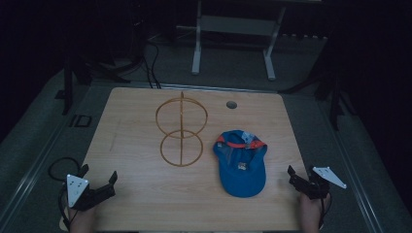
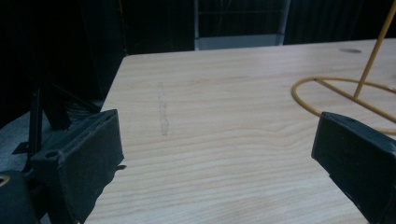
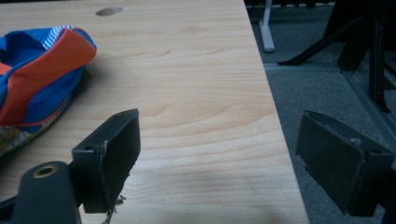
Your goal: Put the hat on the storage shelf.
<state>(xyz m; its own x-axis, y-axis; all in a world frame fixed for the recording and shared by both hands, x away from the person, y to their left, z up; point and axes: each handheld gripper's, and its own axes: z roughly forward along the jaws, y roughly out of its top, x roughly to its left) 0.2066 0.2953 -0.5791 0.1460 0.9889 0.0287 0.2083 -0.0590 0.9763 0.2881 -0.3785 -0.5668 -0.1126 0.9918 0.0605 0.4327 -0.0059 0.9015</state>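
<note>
A blue cap (image 1: 240, 161) with an orange back strap lies on the wooden table (image 1: 136, 121), right of centre; its orange and blue edge (image 3: 42, 74) reaches the left of the right gripper view. A yellow wire stand (image 1: 181, 131) of two rings on an upright rod stands at the table's middle, and its lower ring (image 2: 336, 93) appears at the right of the left gripper view. My left gripper (image 1: 99, 180) rests open at the near left corner. My right gripper (image 1: 301, 174) is open at the near right edge, right of the cap. Both hold nothing.
A round hole (image 1: 231, 104) sits in the tabletop at the back right. Beyond the table stand a white frame (image 1: 233, 34) and dark stands on grey carpet. The table's right edge (image 3: 275, 116) runs between my right jaws.
</note>
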